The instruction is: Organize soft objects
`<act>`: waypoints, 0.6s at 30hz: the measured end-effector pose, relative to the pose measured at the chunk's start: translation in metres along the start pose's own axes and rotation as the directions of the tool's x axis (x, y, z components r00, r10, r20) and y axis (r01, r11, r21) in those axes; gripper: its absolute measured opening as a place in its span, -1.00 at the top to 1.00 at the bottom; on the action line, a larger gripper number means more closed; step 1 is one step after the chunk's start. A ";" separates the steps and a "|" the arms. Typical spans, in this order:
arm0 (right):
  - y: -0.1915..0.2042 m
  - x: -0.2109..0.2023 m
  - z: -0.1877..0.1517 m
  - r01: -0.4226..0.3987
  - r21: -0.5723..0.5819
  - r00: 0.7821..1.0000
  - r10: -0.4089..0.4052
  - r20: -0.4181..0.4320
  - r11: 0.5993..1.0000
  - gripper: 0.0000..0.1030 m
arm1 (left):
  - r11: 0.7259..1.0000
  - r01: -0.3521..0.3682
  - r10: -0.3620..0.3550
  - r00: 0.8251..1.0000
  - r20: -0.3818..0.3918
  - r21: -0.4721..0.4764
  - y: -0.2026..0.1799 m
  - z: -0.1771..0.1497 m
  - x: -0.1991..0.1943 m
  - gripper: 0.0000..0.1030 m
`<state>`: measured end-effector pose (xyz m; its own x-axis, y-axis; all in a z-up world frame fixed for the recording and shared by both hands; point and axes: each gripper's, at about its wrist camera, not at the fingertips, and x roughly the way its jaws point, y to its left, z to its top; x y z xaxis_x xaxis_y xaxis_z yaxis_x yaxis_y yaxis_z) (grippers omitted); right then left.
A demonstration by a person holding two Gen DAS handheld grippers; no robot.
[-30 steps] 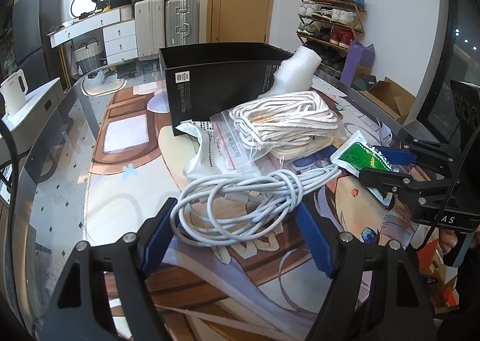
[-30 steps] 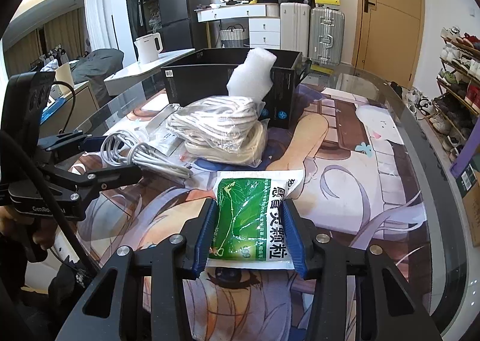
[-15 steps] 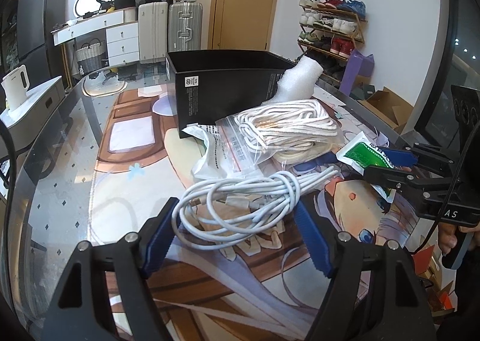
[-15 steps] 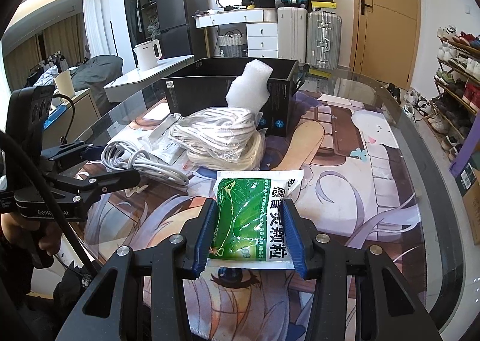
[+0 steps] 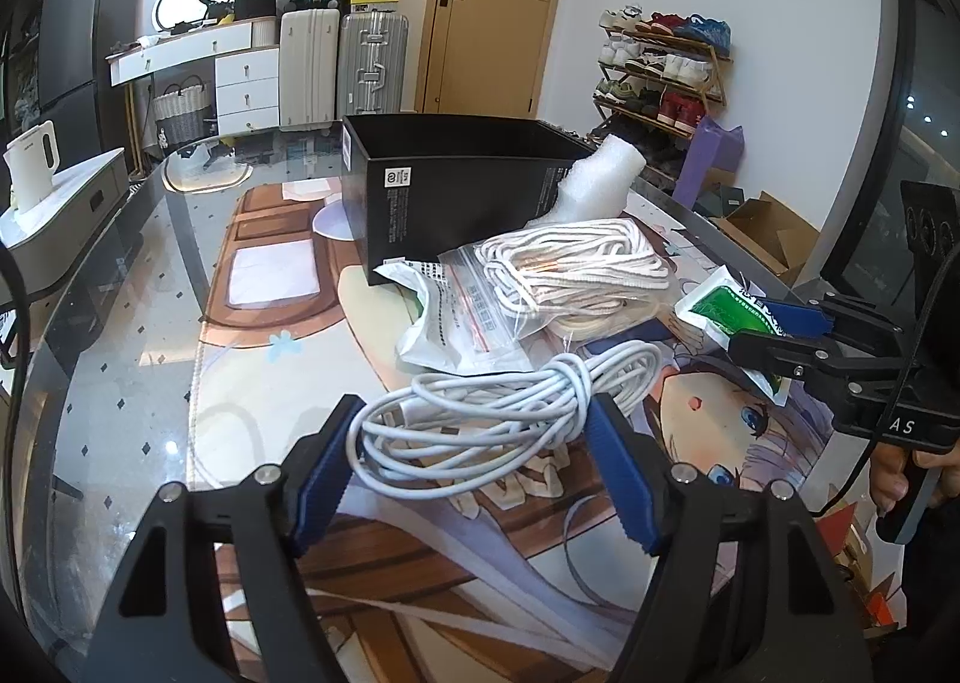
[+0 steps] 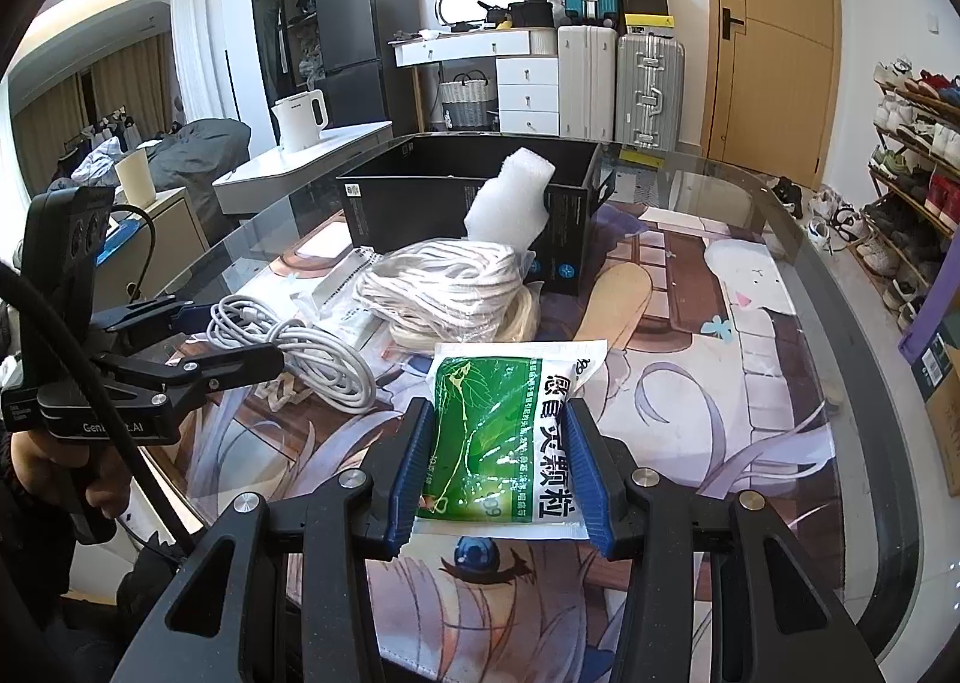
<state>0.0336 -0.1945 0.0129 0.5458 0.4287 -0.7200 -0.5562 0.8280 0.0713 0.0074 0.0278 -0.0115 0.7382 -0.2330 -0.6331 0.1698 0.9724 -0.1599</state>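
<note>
The left gripper (image 5: 468, 431) is seen with its jaws just having been closing around the coiled white cable (image 5: 498, 413), which lies between the blue pads on the bench (image 5: 120, 383); firm pressing cannot be told. The right gripper (image 6: 498, 467) is clamped on the green sachet (image 6: 504, 437). Beyond these, a bagged white rope bundle (image 5: 576, 269) is piled beside a black box (image 5: 462, 185), against which a white foam piece (image 6: 510, 197) is leaned.
</note>
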 end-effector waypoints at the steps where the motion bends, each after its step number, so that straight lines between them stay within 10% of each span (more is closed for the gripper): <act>1: 0.000 0.000 0.000 -0.001 0.000 1.000 0.001 -0.001 1.000 0.14 | 1.000 0.001 -0.001 1.000 -0.002 -0.005 0.000 0.000 0.000 -0.43; 18: -0.002 0.003 -0.004 -0.010 0.012 1.000 0.010 -0.007 1.000 0.14 | 0.999 -0.004 0.001 0.997 -0.071 -0.048 0.008 0.011 0.018 -0.39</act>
<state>0.0340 -0.1961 0.0079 0.5358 0.4342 -0.7242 -0.5538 0.8281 0.0868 0.0290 0.0312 -0.0159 0.6898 -0.2326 -0.6856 0.1351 0.9717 -0.1937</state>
